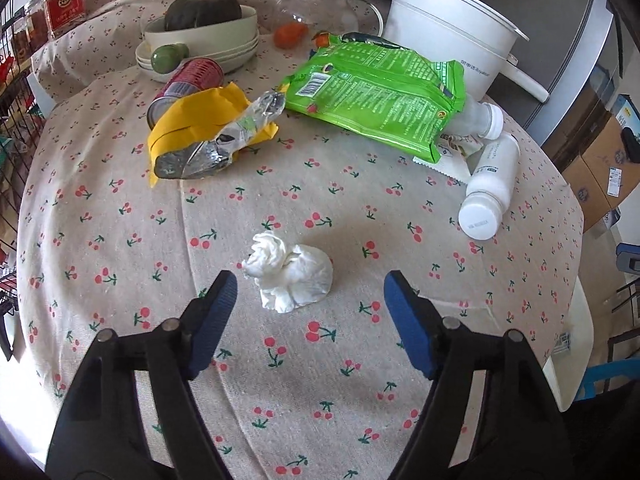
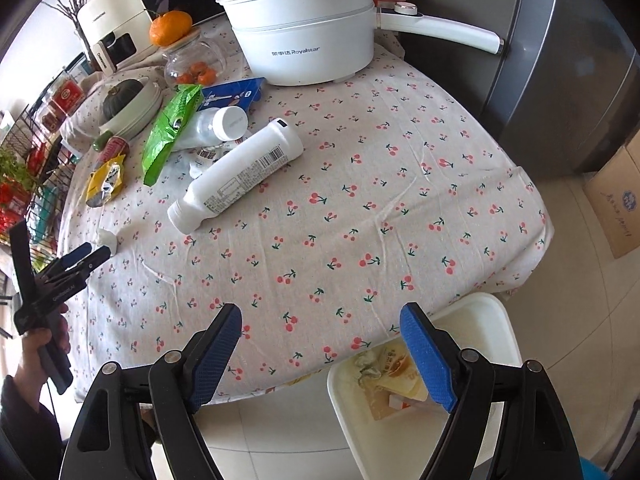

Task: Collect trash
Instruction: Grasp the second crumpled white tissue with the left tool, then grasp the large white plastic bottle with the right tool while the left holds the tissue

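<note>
L gripper (image 1: 308, 292) is spread, pads not touching the tissue wad (image 1: 289, 277) on the cloth (image 1: 280, 380) just ahead. R gripper (image 2: 321, 318) gapes w/ nothing in it, over the table's near edge; bin (image 2: 496, 320) below holds what look like wrappers.

Left gripper (image 1: 308, 292) hangs over the cherry-print tablecloth (image 1: 120, 240), jaws apart, nothing between the blue pads (image 1: 212, 320). Crumpled white tissue (image 1: 290, 278) lies just ahead, between the fingertips' line, not touched. Further back: yellow wrapper (image 1: 180, 120) with silver foil (image 1: 224, 144) on it, red can (image 1: 188, 84) behind it on its side. Green snack bag (image 1: 376, 96) lies across a white bottle (image 1: 480, 118); second white bottle (image 1: 490, 192) lies beside it. White pot (image 1: 448, 28), stacked bowls (image 1: 200, 46) with dark squash (image 1: 202, 10), glass jar (image 1: 316, 4) at the back.
</note>
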The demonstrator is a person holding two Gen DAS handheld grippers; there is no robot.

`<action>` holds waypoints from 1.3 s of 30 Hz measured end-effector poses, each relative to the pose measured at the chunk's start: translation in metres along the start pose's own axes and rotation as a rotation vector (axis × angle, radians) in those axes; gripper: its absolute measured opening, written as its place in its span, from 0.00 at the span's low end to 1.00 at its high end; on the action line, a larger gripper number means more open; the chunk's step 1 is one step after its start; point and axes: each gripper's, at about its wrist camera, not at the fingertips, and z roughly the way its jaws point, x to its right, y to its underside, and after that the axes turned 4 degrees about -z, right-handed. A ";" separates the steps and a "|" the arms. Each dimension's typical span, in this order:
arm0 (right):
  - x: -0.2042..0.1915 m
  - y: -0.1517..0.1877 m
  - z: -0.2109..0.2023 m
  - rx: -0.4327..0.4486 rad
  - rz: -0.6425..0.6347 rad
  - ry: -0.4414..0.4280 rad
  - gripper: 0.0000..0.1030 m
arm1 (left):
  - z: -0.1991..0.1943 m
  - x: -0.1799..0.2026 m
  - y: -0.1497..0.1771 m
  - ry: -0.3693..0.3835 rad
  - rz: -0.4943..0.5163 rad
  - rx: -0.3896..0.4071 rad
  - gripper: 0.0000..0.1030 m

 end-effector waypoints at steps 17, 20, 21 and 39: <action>-0.035 -0.025 0.043 -0.006 0.135 -0.090 0.80 | -0.031 0.001 0.009 -0.004 -0.034 -0.023 0.31; -0.050 -0.042 0.052 0.015 0.167 -0.123 0.80 | -0.042 -0.002 0.013 -0.029 -0.033 -0.029 0.31; -0.056 -0.048 0.056 0.017 0.175 -0.137 0.80 | -0.045 -0.003 0.015 -0.028 -0.038 -0.036 0.31; -0.066 -0.092 0.129 -0.018 0.338 -0.176 0.63 | -0.073 -0.006 0.027 -0.026 -0.028 -0.019 0.31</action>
